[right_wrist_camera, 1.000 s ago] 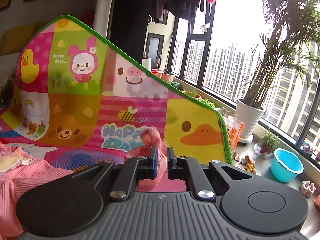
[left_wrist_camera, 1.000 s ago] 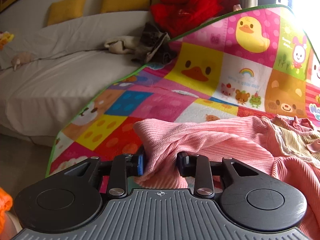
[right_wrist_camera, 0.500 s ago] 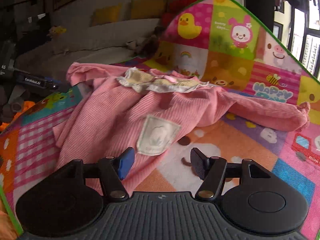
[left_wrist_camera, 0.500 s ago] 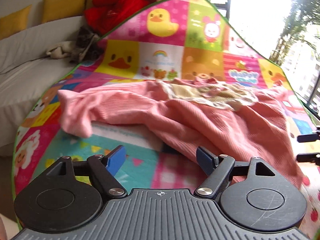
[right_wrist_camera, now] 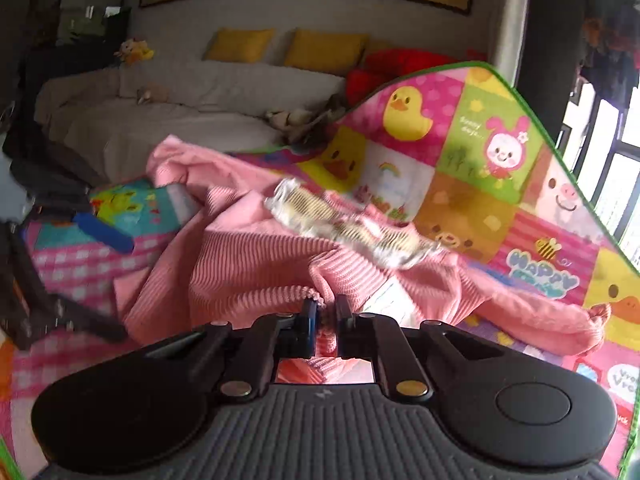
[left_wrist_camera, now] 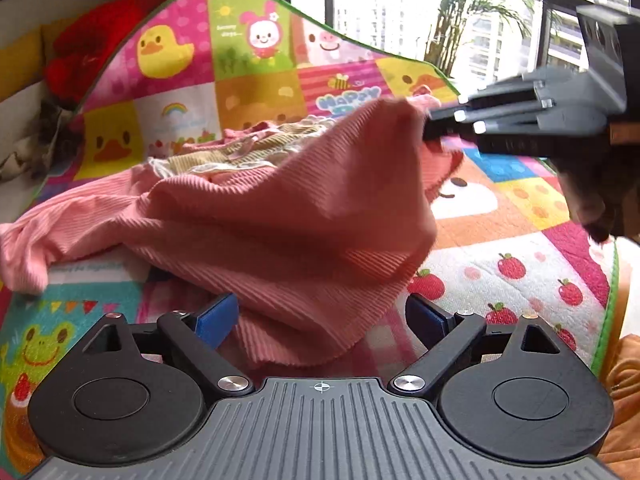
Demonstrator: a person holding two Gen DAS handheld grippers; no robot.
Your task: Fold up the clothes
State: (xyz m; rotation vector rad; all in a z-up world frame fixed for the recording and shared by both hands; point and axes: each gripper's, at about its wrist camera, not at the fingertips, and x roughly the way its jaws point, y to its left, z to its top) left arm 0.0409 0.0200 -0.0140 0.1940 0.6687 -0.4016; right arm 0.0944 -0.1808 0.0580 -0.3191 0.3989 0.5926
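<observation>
A pink ribbed top with a cream striped collar lies rumpled on a colourful play mat. My left gripper stands open low over the mat, the top's lower edge lying between its blue pads. My right gripper is shut on a bunched edge of the pink top and holds it off the mat. In the left wrist view the right gripper comes in from the upper right, the cloth tented up to it. One blue pad of the left gripper shows at the left.
The play mat's far edge curls up against a grey sofa with yellow cushions and a red garment. Windows and a potted plant stand beyond on the right. A person's hand holds the right gripper.
A second ago both grippers were shut on the sleeves; both then let go. Now the right gripper has shut on the top's edge and raised it, while the left stays open at the lower edge.
</observation>
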